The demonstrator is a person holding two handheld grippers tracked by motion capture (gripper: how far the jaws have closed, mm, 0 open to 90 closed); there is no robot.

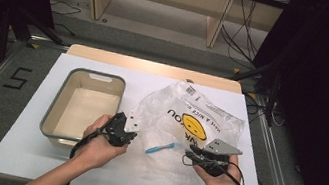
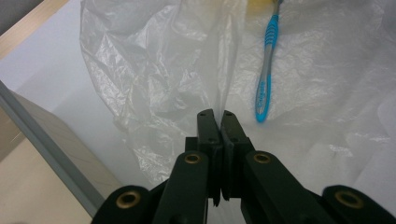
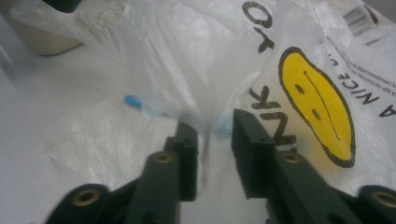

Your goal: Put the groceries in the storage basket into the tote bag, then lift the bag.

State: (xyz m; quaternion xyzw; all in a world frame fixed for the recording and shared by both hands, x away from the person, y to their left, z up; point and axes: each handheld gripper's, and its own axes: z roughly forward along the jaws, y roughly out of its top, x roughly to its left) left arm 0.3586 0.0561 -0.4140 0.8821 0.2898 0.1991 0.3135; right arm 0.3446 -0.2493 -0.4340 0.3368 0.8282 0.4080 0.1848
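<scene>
— Tongs first: what are they doing?

— My left tongs (image 2: 215,113) are clamped shut on a fold of the plastic bag (image 1: 183,121), pinching the thin film at its near left edge. My right tongs (image 3: 212,123) stand apart, jaws spread, with bag film bunched in the gap between them; I can't tell whether they touch it.

— And the toothbrush?

— Blue toothbrush (image 1: 160,147) lies on the white bench (image 1: 31,151) under the clear film, between the two tongs in the high view. From the left gripper view it (image 2: 266,70) sits just ahead and to the right of the closed tips, handle end nearest. From the right gripper view its blue end (image 3: 132,101) shows blurred through the plastic, beyond the left jaw.

— Anything else nearby?

— Grey-rimmed tub (image 1: 56,105) sits on the bench, left of the bag, just beside my left hand (image 1: 100,147).
</scene>
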